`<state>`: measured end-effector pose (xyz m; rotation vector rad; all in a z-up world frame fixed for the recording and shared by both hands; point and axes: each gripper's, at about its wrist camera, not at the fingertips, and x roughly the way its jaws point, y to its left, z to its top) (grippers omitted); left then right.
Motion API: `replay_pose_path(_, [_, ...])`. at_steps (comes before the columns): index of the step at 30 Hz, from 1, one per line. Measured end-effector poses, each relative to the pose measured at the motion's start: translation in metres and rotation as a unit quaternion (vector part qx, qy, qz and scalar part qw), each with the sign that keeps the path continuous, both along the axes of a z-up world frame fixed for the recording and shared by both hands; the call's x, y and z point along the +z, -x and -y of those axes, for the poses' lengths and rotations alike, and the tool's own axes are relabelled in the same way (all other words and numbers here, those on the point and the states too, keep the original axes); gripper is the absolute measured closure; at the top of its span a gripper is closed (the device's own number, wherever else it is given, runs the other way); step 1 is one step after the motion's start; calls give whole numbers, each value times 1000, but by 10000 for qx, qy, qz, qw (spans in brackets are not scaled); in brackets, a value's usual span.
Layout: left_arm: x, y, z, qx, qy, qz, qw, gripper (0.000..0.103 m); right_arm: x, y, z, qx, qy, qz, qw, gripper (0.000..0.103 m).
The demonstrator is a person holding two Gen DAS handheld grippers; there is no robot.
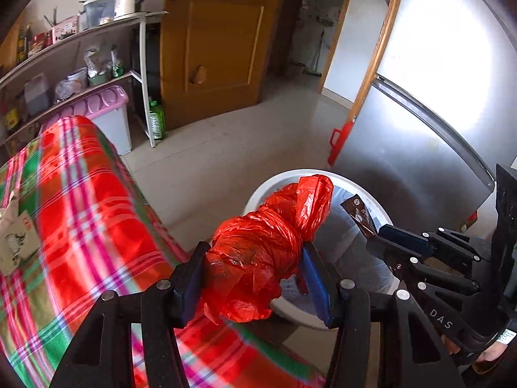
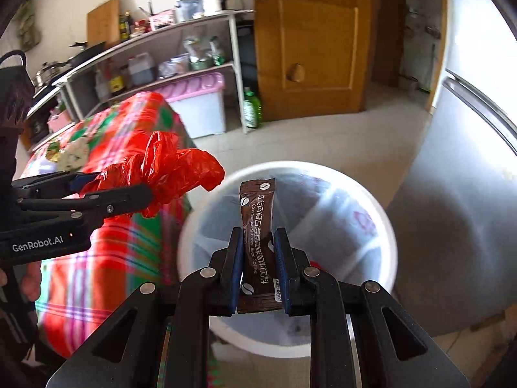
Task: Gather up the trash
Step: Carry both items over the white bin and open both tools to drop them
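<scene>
While the left gripper (image 1: 255,278) clamps a red bag (image 1: 258,252), the right gripper (image 2: 258,268) pinches a coffee sachet (image 2: 258,226) above the white bin (image 2: 384,226); tiled floor (image 1: 210,155).

1. The left claw (image 1: 255,278) points steeply downward, its two fingers pressed against the sides of a crumpled red plastic bag (image 1: 258,252), jaws about half apart.
2. The right claw (image 2: 258,271) tilts down the same way, jaws nearly together, pinching a brown coffee sachet (image 2: 258,226) upright between its blue pads (image 2: 237,265).
3. The two claws sit side by side, close together, the left one to the left.
4. Part of a hand (image 2: 30,279) grips the left claw's handle.
</scene>
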<state>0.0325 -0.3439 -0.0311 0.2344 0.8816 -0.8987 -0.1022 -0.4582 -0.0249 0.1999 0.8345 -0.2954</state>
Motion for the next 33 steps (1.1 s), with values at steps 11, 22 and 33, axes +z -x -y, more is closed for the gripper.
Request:
replay_pose_path(11, [-29,-2,44,-169,-218,-385,9989,46,-26,-7,37,-376,47,-400,9985,82])
replay_pose_path(22, [-31,-8,48,-185,-146,-529,9983,37,-34,-8,41,-459,52,-551,9974,72])
replay_pose_path(33, [-9,-8,20,6,126,-410,9991,37,-17,-8,27,-361,36,-296,9989,71])
